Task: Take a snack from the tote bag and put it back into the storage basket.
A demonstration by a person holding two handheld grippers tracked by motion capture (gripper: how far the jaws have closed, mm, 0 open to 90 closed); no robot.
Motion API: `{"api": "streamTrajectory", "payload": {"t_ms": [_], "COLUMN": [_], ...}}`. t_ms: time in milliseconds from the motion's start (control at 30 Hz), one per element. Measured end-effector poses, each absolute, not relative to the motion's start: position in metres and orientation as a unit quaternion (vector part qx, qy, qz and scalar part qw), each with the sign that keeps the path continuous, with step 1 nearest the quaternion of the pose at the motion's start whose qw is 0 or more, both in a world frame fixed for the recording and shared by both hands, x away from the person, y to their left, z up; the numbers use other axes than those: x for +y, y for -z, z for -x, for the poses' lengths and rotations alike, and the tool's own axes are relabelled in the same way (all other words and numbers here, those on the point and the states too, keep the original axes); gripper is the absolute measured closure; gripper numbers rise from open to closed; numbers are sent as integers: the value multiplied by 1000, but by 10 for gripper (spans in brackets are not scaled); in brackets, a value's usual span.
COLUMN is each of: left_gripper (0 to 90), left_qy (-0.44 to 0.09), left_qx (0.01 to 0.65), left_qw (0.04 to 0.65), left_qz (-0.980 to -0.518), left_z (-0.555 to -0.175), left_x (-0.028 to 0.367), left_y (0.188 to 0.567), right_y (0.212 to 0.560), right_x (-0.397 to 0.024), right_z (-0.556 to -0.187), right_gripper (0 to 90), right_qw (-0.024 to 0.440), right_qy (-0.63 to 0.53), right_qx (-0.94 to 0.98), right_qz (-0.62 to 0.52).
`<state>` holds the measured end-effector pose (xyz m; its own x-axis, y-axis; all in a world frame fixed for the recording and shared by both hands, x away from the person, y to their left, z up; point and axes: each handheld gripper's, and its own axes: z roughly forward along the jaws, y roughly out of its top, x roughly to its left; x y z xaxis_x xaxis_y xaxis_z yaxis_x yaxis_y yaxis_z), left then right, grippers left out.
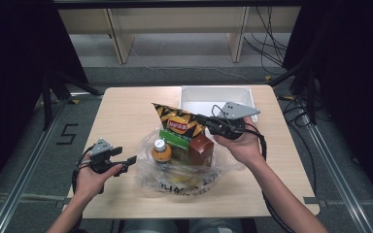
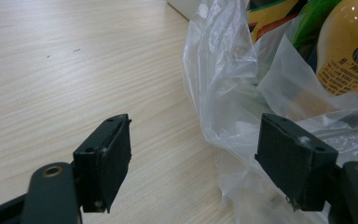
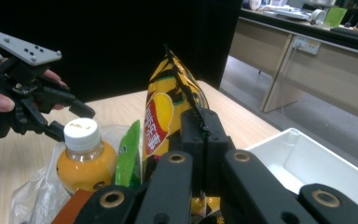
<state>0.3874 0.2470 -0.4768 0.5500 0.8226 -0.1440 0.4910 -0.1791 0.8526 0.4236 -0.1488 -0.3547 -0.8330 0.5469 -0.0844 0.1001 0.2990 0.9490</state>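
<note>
A pale wooden desk [image 1: 126, 111] carries a clear plastic bag [image 1: 179, 177] of groceries near its middle and a white tray [image 1: 194, 94] at its far edge, slightly right

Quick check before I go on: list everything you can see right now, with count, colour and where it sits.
chip bag: 1, yellow with black and red, lifted above the plastic bag, pinched at its edge by the right gripper
plastic bag: 1, clear, middle of the table, front half
bottle: 1, orange with white cap, upright in the plastic bag
green packet: 1, in the plastic bag behind the bottle
carton: 1, brown-red, in the plastic bag
bin: 1, white, far right of the table
table: 1, light wood
left gripper: black, open, beside the plastic bag
right gripper: black, shut on the chip bag
</note>
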Motion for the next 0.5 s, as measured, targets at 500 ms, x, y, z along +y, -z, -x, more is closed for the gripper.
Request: {"api": "streamTrajectory", "payload": {"t_ms": [500], "left_gripper": [260], "left_qy": [-177], "left_qx": [442], "left_qw": [467], "left_qz": [-745], "left_z": [-388], "left_x": [246], "left_y": [478], "right_y": [341], "right_x": [-149], "right_z": [-422], "right_gripper": [900], "right_qw": [203], "right_qy": [-576], "right_qx": [764], "right_qz": [-210]}}
